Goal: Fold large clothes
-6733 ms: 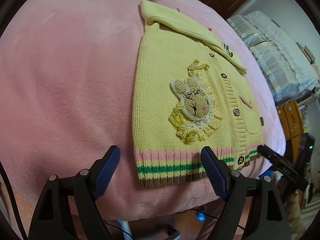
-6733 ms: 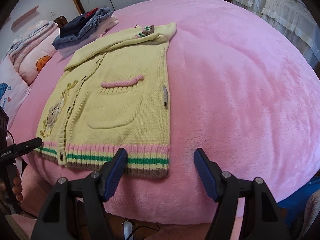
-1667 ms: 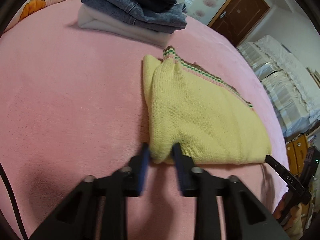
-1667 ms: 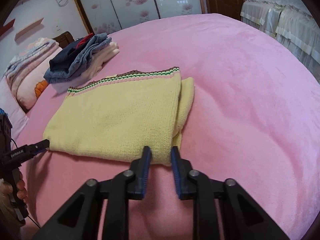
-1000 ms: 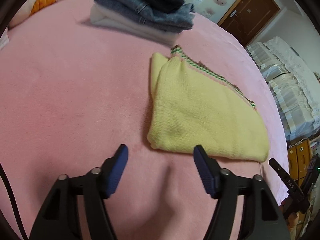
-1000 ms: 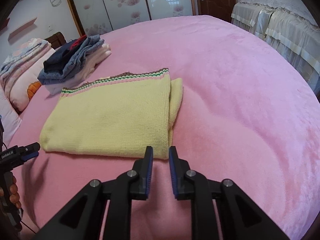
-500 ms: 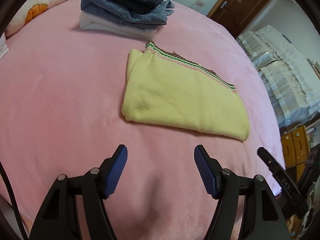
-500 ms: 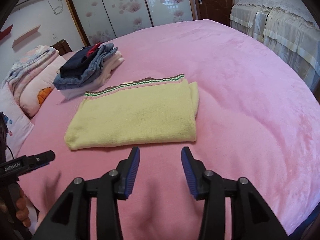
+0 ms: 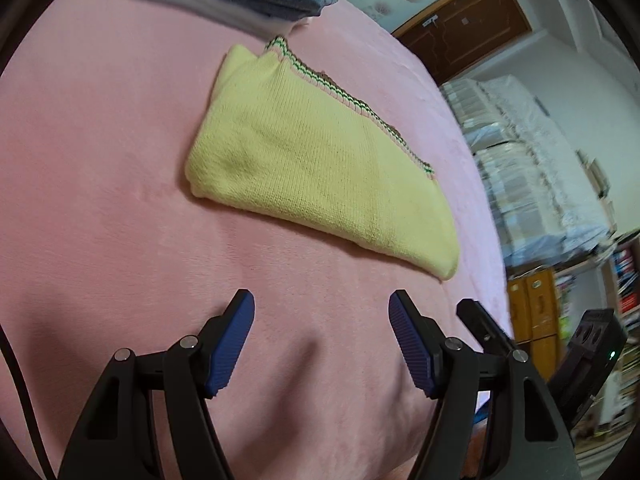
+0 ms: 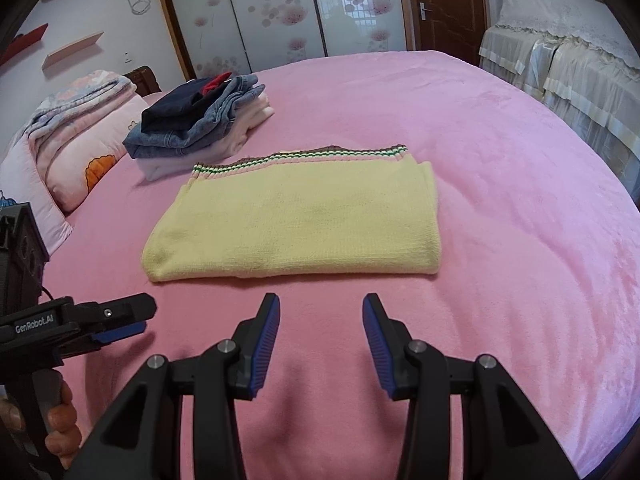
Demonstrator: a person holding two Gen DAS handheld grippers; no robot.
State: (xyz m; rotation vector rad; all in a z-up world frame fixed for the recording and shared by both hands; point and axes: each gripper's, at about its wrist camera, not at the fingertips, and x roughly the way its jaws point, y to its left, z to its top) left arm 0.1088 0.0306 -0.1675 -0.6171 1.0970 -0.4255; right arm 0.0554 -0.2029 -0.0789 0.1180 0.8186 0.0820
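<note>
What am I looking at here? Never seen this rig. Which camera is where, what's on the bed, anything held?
There is no robot arm: a person carries a hand-held two-finger gripper in each hand, and a fisheye camera on each looks forward along its fingers. One picture comes from the left gripper, the other from the right gripper; the right view also shows the left one off to its side. Both sets of jaws stand open and hold nothing. On the pink bed lies a folded yellow cardigan, its striped hem on the far side. Behind it sits a stack of folded clothes, with pillows at the bed's edge.
</note>
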